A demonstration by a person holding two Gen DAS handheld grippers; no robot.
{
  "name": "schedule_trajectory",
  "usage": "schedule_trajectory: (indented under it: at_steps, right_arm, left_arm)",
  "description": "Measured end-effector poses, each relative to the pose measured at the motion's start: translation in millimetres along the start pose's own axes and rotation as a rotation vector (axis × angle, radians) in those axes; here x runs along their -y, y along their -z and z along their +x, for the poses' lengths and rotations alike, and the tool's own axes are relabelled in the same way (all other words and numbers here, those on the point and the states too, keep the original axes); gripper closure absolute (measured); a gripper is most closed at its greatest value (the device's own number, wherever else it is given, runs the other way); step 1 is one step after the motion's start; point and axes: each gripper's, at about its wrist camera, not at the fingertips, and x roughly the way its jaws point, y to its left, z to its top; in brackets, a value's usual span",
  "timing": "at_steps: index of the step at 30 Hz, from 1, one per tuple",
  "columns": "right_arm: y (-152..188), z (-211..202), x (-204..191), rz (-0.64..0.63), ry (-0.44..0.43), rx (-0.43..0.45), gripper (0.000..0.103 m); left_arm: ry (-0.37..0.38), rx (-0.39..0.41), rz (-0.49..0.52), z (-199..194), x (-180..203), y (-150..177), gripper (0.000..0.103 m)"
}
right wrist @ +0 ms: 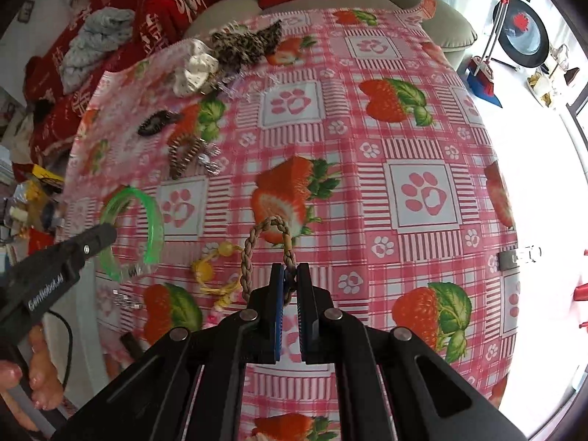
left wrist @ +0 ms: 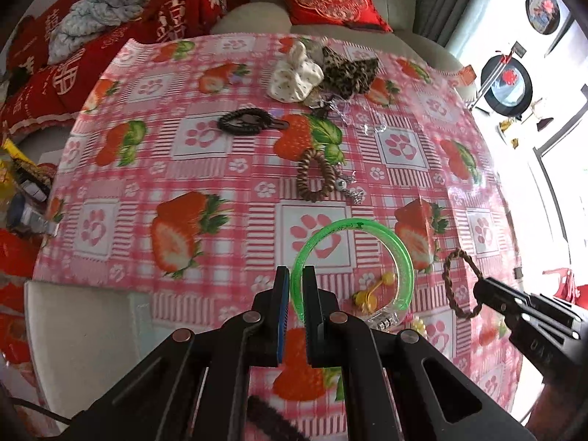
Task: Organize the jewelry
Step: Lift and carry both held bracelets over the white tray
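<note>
Green translucent plastic bangle (left wrist: pixel 367 253) sits clamped by its rim in the left hand-held gripper (left wrist: pixel 297 286), apparently lifted off the table (left wrist: pixel 228 169) for sorting. Just right of the bangle, the right hand-held gripper (right wrist: pixel 290 283) is clamped on a tan braided cord bracelet (right wrist: pixel 264 246), whose loop hangs ahead of its fingertips. Below the bangle's lower edge lies a yellow beaded tie (left wrist: pixel 371 290); beyond the bangle, farther up the strawberry-print tablecloth, rest a brown coiled hair band (left wrist: pixel 316 176) and a black oval hair clip (left wrist: pixel 246 121).

The bangle (left wrist: pixel 367 228) is hidden at seven o'clock behind the left gripper (left wrist: pixel 296 279). At the table's (left wrist: pixel 228 180) far twelve o'clock edge, clear trinkets (left wrist: pixel 362 121) blur beyond telling.
</note>
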Motion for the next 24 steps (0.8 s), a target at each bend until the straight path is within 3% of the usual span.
schedule_trajectory:
  at_steps: [9,18,24]
  right_arm:
    - [-1,-27,-60,-0.086,-0.094,0.013,0.096]
    - [8,-18,-176,-0.260,-0.232,-0.033,0.096]
    - [20,7,-250,-0.356,-0.297,-0.093,0.096]
  left_arm:
    - [-0.062,0.028,-0.121,-45,-66,28,0.089]
    - [-0.200,0.015,-0.287,-63,-165,69,0.089]
    - [-0.275,-0.006,-0.355,-54,-220,92,0.089]
